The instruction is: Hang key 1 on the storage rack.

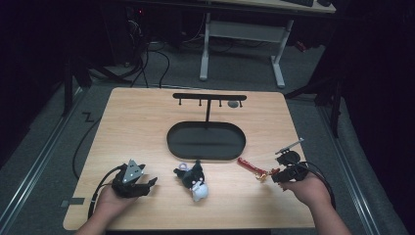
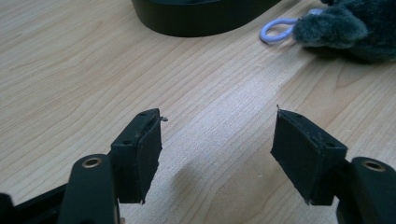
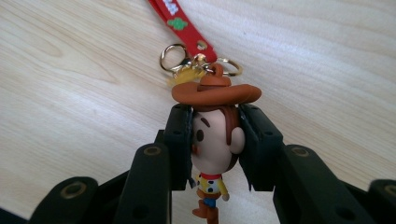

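Note:
A small cowboy figure keychain [image 3: 215, 140], with a brown hat and gold rings joined to a red strap [image 3: 180, 21], is clamped by its head between the jaws of my right gripper [image 3: 215, 116]. In the high view my right gripper [image 1: 275, 175] is at the table's front right, and the red strap [image 1: 248, 166] trails left from it over the wood. My left gripper [image 2: 217, 135] stands open above bare wood with nothing between its pads; it rests at the front left [image 1: 147, 185]. A dark plush toy [image 1: 194, 178] with a white lower part and a pale blue ring [image 2: 275, 30] lies between the hands.
A black oval tray [image 1: 205, 141] sits mid-table, its wall [image 2: 201, 18] just ahead of my left gripper. Behind it stands a black hanger rack [image 1: 209, 98] with several pegs. A desk frame [image 1: 240, 39] stands on the floor beyond the table's far edge.

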Tool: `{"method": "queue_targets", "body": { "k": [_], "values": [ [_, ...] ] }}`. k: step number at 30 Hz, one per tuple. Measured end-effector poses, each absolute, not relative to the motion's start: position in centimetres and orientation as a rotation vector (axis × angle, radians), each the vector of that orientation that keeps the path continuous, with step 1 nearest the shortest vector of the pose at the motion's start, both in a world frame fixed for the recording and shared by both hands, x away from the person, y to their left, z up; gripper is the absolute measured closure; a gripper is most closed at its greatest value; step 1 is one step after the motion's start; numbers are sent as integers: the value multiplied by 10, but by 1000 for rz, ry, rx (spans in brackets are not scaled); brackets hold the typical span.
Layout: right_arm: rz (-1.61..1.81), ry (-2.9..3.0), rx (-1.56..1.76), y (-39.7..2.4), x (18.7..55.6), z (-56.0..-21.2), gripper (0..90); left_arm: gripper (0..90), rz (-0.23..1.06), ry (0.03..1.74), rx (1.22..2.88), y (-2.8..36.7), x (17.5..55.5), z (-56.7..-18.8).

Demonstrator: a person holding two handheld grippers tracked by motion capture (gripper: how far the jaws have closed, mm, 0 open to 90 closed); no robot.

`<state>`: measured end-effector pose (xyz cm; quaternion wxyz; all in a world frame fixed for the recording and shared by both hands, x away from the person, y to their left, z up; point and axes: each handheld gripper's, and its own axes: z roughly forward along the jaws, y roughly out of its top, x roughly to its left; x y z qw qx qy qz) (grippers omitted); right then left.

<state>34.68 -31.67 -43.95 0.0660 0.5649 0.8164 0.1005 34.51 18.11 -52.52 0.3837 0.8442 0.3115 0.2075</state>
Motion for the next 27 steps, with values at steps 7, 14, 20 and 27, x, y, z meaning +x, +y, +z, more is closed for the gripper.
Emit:
{"method": "queue_targets", "body": {
  "k": [7,14,20,27],
  "values": [
    [320,2460,1694,-308,347,-415,672,343,529,814,2133,185,346,-523],
    [320,2474,1652,-296,349,-396,671,333,539,816,2129,185,346,-523],
    [357,2471,1627,-286,354,-384,672,319,551,812,2128,186,346,-523],
    [351,2485,1601,-276,359,-375,672,317,551,807,2132,187,345,-523]
  ]
}}
